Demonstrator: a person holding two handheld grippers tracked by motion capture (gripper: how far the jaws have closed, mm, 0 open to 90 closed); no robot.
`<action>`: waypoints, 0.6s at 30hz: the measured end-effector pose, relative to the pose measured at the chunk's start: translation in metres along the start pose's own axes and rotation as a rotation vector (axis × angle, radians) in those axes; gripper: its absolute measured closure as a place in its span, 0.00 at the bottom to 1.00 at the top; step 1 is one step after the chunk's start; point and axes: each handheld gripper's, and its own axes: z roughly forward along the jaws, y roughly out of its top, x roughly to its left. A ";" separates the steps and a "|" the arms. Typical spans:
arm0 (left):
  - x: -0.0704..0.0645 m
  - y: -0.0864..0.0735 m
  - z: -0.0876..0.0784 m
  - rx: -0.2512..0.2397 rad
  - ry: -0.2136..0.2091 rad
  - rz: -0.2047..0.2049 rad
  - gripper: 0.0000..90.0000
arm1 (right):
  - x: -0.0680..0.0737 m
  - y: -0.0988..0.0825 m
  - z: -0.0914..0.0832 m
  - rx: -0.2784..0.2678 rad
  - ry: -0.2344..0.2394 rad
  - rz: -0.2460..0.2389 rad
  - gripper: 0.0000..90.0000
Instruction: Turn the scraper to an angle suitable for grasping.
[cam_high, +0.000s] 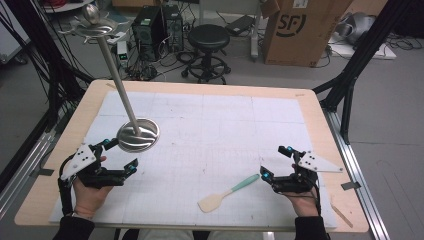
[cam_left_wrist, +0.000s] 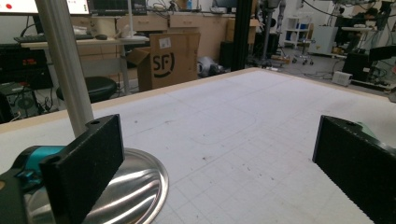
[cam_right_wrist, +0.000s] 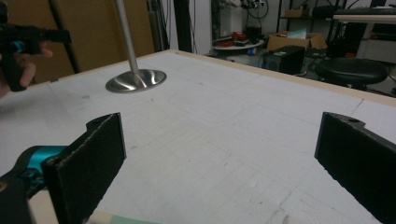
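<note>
A steel stand rests its round base (cam_high: 138, 135) on the left of the white mat, and its pole (cam_high: 114, 75) leans up to a top dish (cam_high: 95, 26) carrying a metal ball. My left gripper (cam_high: 121, 154) is open just in front of that base, with nothing between its jaws. The left gripper view has the base (cam_left_wrist: 135, 186) and pole (cam_left_wrist: 65, 60) beside the left jaw. A spatula (cam_high: 227, 192) with a teal handle and cream blade lies near the front. Just right of its handle my right gripper (cam_high: 275, 161) stands open and empty.
The mat (cam_high: 210, 130) covers a wooden table (cam_high: 320, 120). A thin wooden stick (cam_high: 342, 215) lies at the front right corner. Behind the table are a black stool (cam_high: 208, 37), a cardboard box (cam_high: 300, 30) and computer cases (cam_high: 155, 25). Black frame posts flank both sides.
</note>
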 end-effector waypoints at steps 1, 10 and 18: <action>0.000 0.000 0.000 0.005 -0.002 0.007 0.03 | 0.000 0.000 0.001 0.006 0.006 -0.001 0.01; 0.000 -0.001 0.002 0.022 -0.001 0.004 0.03 | 0.006 -0.005 0.007 0.098 0.080 -0.035 0.24; 0.000 -0.001 0.002 0.020 -0.006 0.005 0.03 | 0.019 -0.012 0.012 0.215 0.055 -0.099 0.84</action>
